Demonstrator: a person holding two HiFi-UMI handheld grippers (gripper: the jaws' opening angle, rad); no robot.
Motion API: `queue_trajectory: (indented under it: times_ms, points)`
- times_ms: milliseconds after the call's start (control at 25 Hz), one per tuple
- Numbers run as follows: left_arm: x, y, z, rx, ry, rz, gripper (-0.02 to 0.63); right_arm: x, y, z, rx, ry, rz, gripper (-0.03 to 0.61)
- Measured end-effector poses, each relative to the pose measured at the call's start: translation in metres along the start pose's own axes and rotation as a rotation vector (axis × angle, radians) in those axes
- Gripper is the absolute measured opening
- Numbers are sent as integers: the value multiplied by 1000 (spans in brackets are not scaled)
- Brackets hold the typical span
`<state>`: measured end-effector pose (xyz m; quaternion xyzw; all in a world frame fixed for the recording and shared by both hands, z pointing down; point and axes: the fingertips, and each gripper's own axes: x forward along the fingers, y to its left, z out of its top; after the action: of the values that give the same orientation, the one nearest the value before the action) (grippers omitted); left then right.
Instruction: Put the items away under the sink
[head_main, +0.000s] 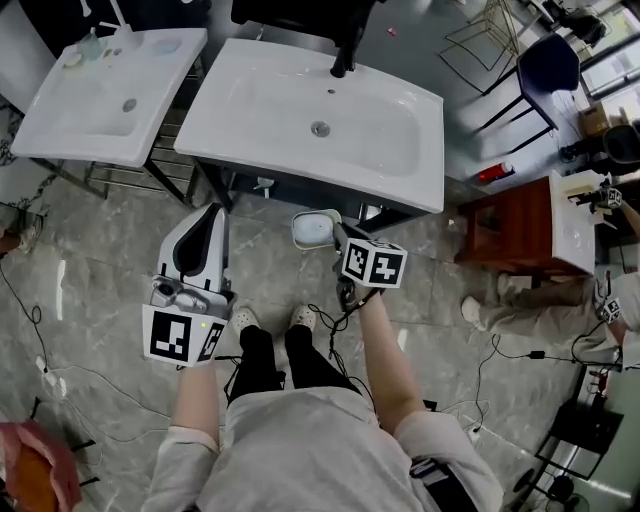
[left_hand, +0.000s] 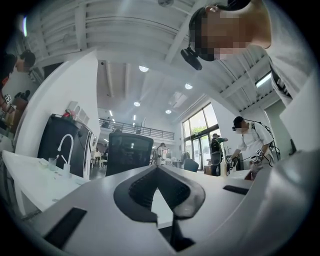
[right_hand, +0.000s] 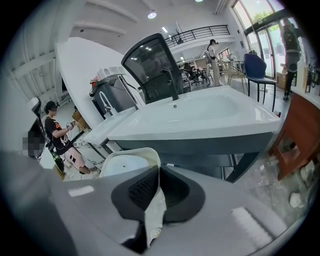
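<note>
In the head view my right gripper (head_main: 336, 230) is shut on the rim of a white bowl (head_main: 314, 228), held just in front of the big white sink (head_main: 300, 100). The right gripper view shows the bowl (right_hand: 124, 163) to the left of the jaws, its rim pinched at my right gripper (right_hand: 156, 171). Below the sink (right_hand: 200, 117) the space under it (right_hand: 200, 162) is dark. My left gripper (head_main: 217, 211) is shut with nothing seen in it and points toward the sink's left front corner. In its own view my left gripper (left_hand: 157, 168) aims upward at the ceiling.
A second white sink (head_main: 60, 110) stands at the left on a metal frame. A red-brown cabinet (head_main: 505, 230) is at the right, with another person (head_main: 560, 300) beside it. A dark chair (head_main: 545, 65) is at the back right. Cables (head_main: 500, 350) lie on the marble floor.
</note>
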<state>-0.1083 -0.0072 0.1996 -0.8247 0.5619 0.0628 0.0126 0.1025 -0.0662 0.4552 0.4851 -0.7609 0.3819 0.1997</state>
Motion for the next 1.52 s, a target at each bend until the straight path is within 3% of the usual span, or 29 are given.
queue_trajectory:
  times_ms: [560,920,1520]
  points:
    - [4,41,-113,-16,41,-73,2,112,-14,-60,33,45,-40,20]
    - [-3,54,-229,-26,56,-75,2,210,-62,-108,22,49,-74,20]
    - [14,73,-418,31,-10,-113,3,370,-155,-167,7,-26,-93,20]
